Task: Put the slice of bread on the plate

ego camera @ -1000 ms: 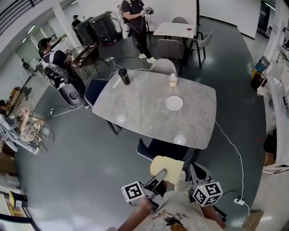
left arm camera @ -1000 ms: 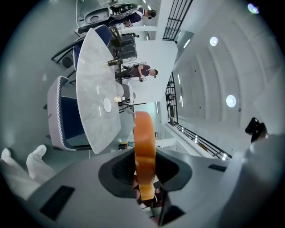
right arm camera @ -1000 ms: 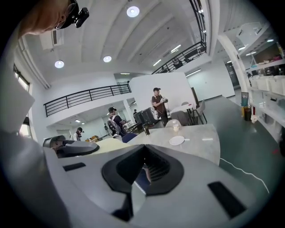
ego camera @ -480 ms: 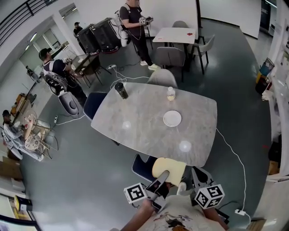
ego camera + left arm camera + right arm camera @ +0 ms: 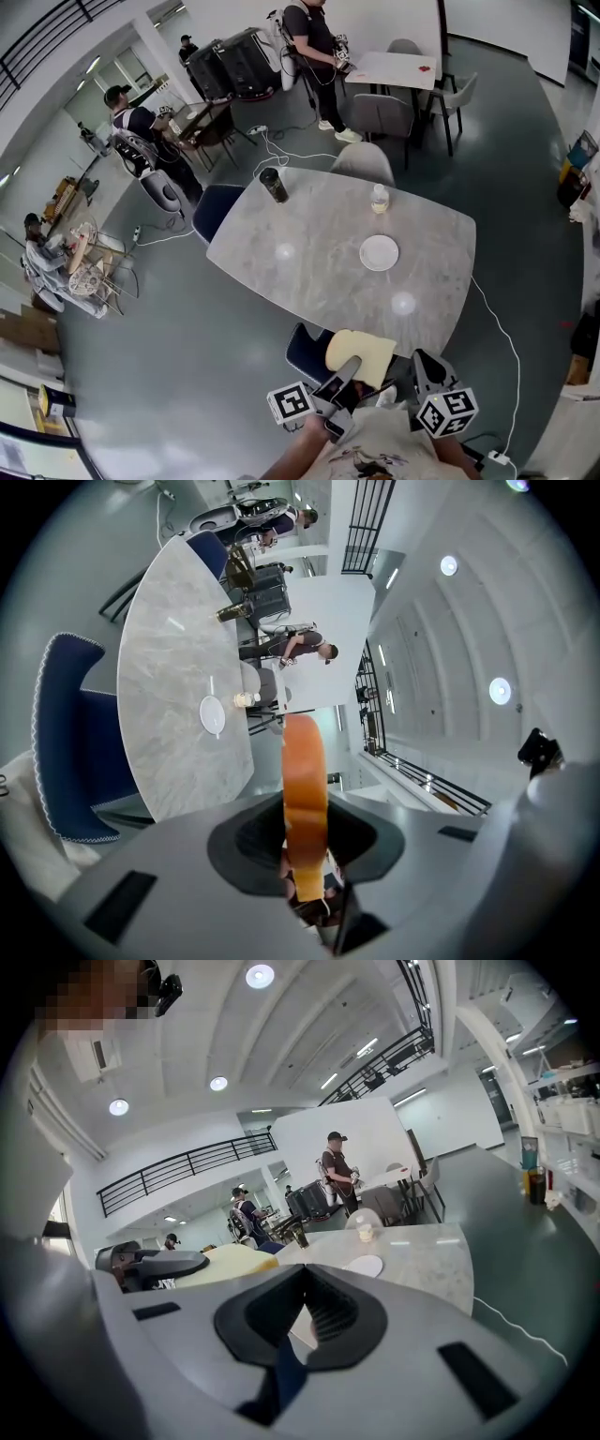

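Head view: left gripper (image 5: 351, 366) has its fingers clamped on the bread (image 5: 375, 351), just short of the table (image 5: 309, 253). The plate (image 5: 379, 252) mid-table sits bare. Right gripper (image 5: 424, 366) has its fingers closed, empty. Carrying and placing remain.

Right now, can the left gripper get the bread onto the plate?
Probably not yet. The left gripper holds the bread short of the table, near a blue chair; the plate lies well across the tabletop.

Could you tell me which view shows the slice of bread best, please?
The head view: the slice of bread shows its broad pale face, in the left gripper. The left gripper view shows only its crust edge-on; the right gripper view, a pale corner.
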`<state>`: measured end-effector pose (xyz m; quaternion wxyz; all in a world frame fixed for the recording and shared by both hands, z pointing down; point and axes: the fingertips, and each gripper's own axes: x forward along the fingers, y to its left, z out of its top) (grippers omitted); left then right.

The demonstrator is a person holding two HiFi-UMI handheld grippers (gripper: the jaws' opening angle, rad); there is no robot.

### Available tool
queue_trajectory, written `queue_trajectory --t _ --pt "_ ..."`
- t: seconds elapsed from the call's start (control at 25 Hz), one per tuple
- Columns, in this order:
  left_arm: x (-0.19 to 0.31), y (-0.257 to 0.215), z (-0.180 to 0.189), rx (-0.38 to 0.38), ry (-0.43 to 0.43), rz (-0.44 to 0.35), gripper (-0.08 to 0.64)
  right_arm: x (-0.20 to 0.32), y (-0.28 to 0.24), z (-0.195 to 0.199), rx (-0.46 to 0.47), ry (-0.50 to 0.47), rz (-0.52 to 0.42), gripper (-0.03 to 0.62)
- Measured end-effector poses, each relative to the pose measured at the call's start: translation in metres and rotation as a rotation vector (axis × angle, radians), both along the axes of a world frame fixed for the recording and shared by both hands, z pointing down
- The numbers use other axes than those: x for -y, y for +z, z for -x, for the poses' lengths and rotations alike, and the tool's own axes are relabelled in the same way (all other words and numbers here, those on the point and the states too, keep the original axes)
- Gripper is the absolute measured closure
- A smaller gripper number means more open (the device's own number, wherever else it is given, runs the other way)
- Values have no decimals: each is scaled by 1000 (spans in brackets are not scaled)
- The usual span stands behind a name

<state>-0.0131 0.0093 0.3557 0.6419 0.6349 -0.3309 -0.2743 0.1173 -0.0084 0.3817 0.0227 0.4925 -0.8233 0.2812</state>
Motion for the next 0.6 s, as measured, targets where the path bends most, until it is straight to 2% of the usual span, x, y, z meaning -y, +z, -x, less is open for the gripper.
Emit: queue_trajectory --t 0.28,0.44,0.6 --pt "24 4 15 4 0 18 459 18 3 16 11 -2 19 588" --pt "38 11 24 125 43 -13 459 29 -4 13 5 10 3 588" --pt "50 25 35 165 57 -16 459 34 11 26 -23 -16 11 588"
